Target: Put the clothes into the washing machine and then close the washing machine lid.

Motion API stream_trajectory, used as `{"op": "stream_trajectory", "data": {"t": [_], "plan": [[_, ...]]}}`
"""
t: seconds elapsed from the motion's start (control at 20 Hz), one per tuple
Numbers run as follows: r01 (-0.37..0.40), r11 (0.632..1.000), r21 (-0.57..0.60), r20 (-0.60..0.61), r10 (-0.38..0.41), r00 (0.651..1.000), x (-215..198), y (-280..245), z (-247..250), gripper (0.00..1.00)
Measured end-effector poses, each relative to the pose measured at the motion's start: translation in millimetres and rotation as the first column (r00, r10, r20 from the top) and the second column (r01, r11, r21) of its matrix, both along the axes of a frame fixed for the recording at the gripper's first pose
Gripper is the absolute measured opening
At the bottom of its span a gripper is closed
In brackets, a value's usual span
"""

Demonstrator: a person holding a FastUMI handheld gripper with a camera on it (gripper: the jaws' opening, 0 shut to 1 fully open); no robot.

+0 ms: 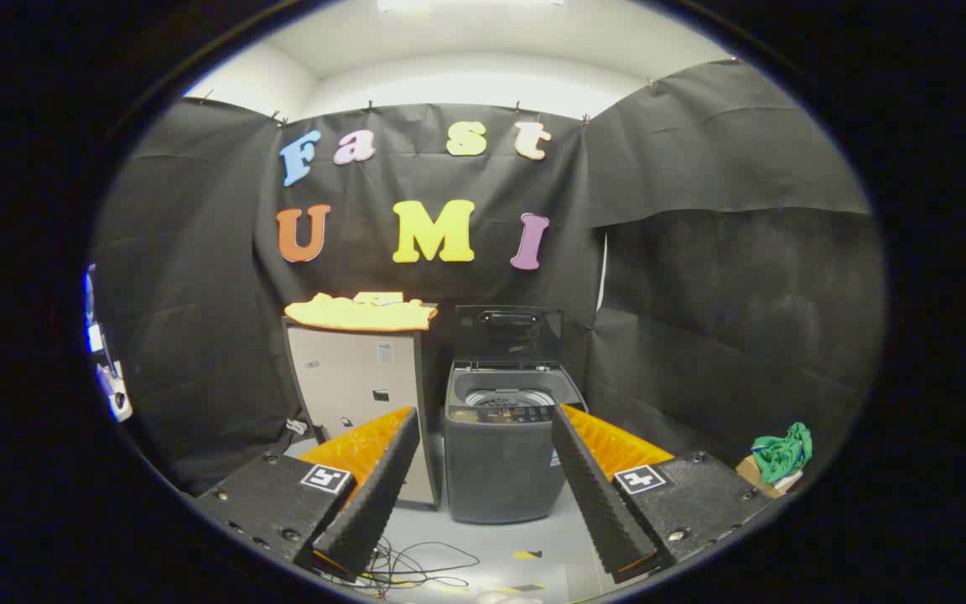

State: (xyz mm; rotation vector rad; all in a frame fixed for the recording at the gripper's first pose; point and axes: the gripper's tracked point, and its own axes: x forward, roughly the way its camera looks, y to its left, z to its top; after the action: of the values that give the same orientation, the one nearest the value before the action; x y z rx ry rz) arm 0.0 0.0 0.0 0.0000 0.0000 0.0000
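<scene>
Gripper view: gripper at bottom centre of frame, fingers spread wide, nothing between them; aimed straight at washing machine, likely lining up approach.

Washing machine at frame centre, beyond fingertips, lid standing upright at back, drum mouth open for loading.

Clothes: yellow garment left of centre, draped on top of pale cabinet just beside machine, so reach up and left comes first.

Green cloth lower right, well apart, on box.

Cables on floor below fingers. Open floor ahead of machine; cabinet edge close on left.

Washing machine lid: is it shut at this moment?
No, the washing machine lid stands raised upright behind the open drum, with the open gripper well short of it.
</scene>
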Motion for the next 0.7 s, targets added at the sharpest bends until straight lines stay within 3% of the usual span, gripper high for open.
{"op": "stream_trajectory", "data": {"t": [0.7], "plan": [[-0.01, 1.0, -0.02, 0.008, 0.01, 1.0, 5.9, 8.6, 1.2, 0.99]]}}
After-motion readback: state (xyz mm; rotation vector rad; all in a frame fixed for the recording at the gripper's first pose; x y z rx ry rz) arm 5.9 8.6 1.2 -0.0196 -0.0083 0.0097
